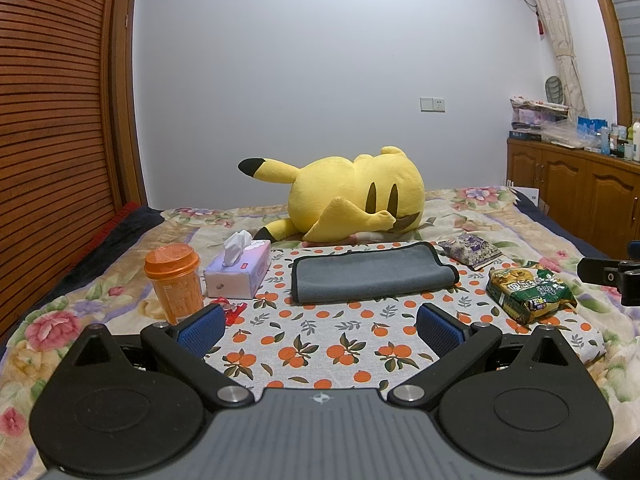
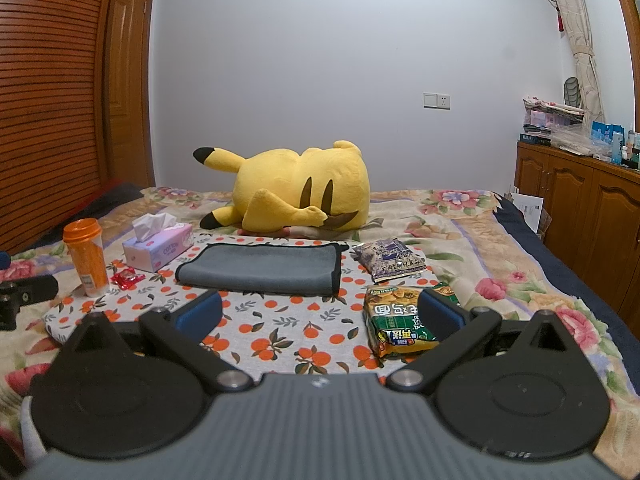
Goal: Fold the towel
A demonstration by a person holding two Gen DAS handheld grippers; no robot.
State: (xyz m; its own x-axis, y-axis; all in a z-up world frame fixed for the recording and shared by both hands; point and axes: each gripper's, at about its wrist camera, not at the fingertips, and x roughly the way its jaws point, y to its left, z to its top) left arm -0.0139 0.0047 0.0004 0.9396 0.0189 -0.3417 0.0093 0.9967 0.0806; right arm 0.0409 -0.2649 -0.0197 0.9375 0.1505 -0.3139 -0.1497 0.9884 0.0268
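Note:
A grey towel [image 1: 372,274] with a black border lies folded flat on the orange-print cloth [image 1: 320,344] on the bed; it also shows in the right wrist view [image 2: 260,268]. My left gripper [image 1: 320,330] is open and empty, held back from the towel's near edge. My right gripper [image 2: 320,314] is open and empty, also short of the towel, with its right finger over a green snack bag [image 2: 396,320]. The right gripper shows at the right edge of the left wrist view [image 1: 612,280].
An orange cup [image 1: 174,284], tissue box [image 1: 240,270] and red candy [image 1: 230,308] stand left of the towel. A purple packet [image 1: 470,250] and the green snack bag [image 1: 528,294] lie right of it. A yellow plush [image 1: 352,196] lies behind. A wooden cabinet [image 1: 580,188] is at right.

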